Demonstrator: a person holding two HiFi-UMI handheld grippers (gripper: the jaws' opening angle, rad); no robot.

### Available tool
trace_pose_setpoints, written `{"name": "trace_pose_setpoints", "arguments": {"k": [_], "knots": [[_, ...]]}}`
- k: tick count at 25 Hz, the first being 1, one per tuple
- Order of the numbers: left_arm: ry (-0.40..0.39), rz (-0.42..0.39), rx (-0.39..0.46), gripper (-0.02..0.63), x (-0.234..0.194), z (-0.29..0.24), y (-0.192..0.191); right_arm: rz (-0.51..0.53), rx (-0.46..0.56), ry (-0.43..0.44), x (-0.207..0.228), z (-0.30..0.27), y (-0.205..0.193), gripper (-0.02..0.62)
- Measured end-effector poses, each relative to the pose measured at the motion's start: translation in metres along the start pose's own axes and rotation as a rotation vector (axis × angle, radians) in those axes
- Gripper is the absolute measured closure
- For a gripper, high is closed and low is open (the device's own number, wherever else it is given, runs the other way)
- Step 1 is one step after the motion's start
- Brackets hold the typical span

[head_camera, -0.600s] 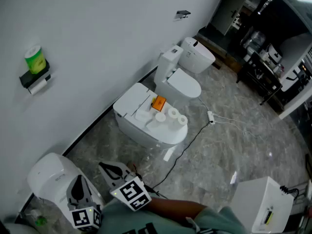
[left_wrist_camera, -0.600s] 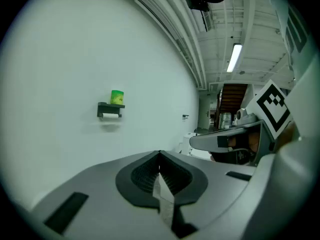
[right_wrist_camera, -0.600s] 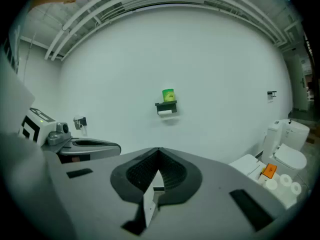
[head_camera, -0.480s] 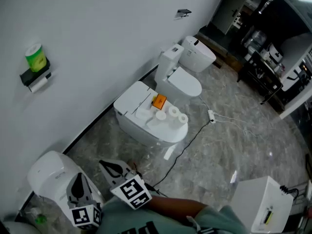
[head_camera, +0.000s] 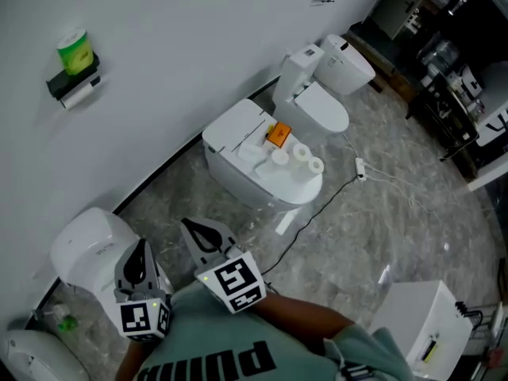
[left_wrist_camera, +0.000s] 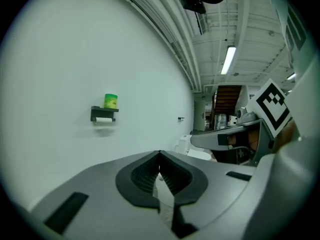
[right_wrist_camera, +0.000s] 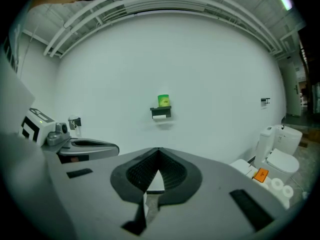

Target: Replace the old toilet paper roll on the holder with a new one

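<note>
holder: black wall bracket (head_camera: 70, 82), well ahead of both grippers, up and left of the left one
old roll: white, slung under the holder (head_camera: 82, 95), nowhere near either gripper
green tub: sits on top of the holder (head_camera: 76, 51)
left gripper: (head_camera: 143, 250) jaws pressed together, nothing in them, hanging over the nearest white toilet (head_camera: 83, 248)
right gripper: (head_camera: 189, 227) just beside the left one on its right, jaws pressed together too, empty
new rolls: three white ones (head_camera: 300, 152) on the closed lid of the next toilet (head_camera: 238, 177), ahead and right of the right gripper, well apart from it
orange box: (head_camera: 278, 135) on that same lid, just beside the rolls
white box: (head_camera: 413, 324) on the floor, way off to the right gripper's right
</note>
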State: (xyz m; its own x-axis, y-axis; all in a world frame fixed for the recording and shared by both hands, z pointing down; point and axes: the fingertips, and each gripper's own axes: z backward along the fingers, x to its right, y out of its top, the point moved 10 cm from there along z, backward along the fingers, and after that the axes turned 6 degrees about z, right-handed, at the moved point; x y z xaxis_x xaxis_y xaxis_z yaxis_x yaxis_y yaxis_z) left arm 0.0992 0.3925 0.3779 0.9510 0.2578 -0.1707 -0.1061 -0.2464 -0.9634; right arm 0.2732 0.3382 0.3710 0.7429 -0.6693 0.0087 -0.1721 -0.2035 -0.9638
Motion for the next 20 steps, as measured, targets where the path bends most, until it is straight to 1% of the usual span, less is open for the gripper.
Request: {"name": "trace_pose_setpoints", "arguments": {"k": [5,12,16,20], "knots": [[-0.011,-0.018,0.018,0.603,0.003,0.003,0.004,0.007,0.017,-0.014,-0.001,0.007,0.006,0.594],[0.027,-0.004,0.012,0.603,-0.009,0.011,0.003,0.014,0.023,0.009,-0.010,-0.003,0.007,0.594],[0.041,0.010,-0.007,0.603,-0.016,0.011,0.000,-0.018,0.003,0.020,-0.013,-0.011,0.005,0.592],[0.049,0.021,-0.032,0.603,-0.020,0.008,-0.001,-0.012,-0.006,0.022,-0.012,-0.018,0.002,0.593]]}}
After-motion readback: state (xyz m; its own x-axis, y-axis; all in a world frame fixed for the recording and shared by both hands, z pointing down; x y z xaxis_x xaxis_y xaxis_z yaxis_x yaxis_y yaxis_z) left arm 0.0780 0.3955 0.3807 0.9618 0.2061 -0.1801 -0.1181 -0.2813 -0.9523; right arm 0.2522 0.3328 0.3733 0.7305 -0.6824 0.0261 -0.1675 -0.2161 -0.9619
